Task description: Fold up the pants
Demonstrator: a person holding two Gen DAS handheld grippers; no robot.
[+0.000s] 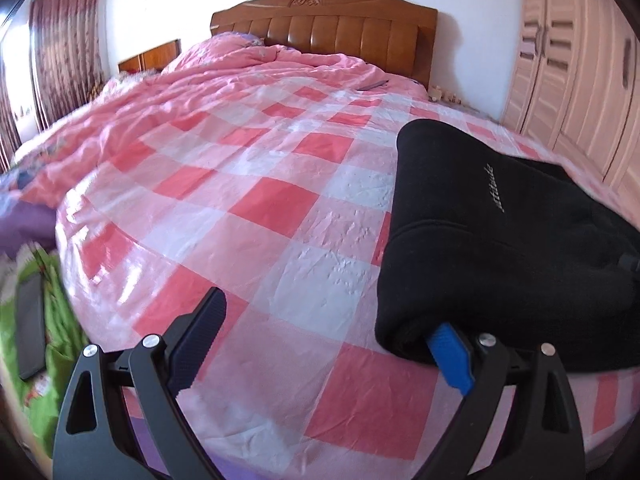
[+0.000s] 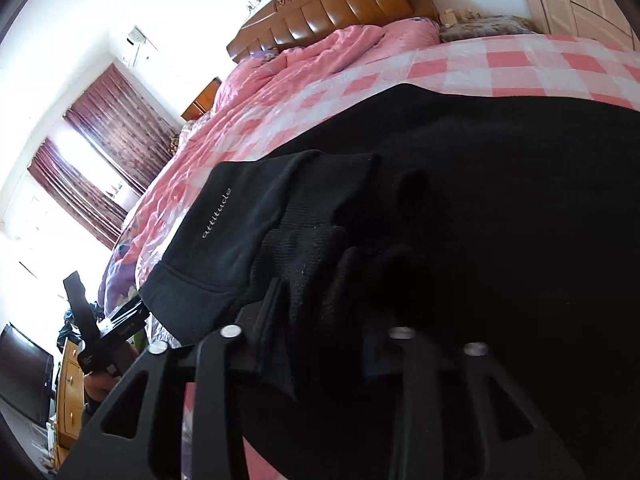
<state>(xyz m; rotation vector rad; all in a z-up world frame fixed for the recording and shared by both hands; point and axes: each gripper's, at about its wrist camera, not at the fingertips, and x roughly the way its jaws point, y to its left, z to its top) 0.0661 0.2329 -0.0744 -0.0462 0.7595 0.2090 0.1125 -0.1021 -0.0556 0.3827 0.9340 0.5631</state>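
Black pants (image 1: 500, 240) printed with "attitude" lie folded in a thick bundle on the right side of the bed. My left gripper (image 1: 326, 344) stands wide open at the bundle's near left corner. Its blue pad (image 1: 452, 356) is tucked under the cloth's edge, and its black pad (image 1: 200, 340) is over bare sheet. In the right wrist view the pants (image 2: 480, 200) fill most of the picture. My right gripper (image 2: 324, 320) has its jaws apart, with a loose ribbed fold of the pants hanging between them. Its right finger is lost in the dark cloth.
The bed has a pink and white checked sheet (image 1: 260, 208), with a crumpled pink quilt (image 1: 180, 92) towards the wooden headboard (image 1: 340, 28). A pale wardrobe (image 1: 580, 80) stands on the right. A dark flat object (image 1: 30, 328) lies on green cloth at the bed's left edge.
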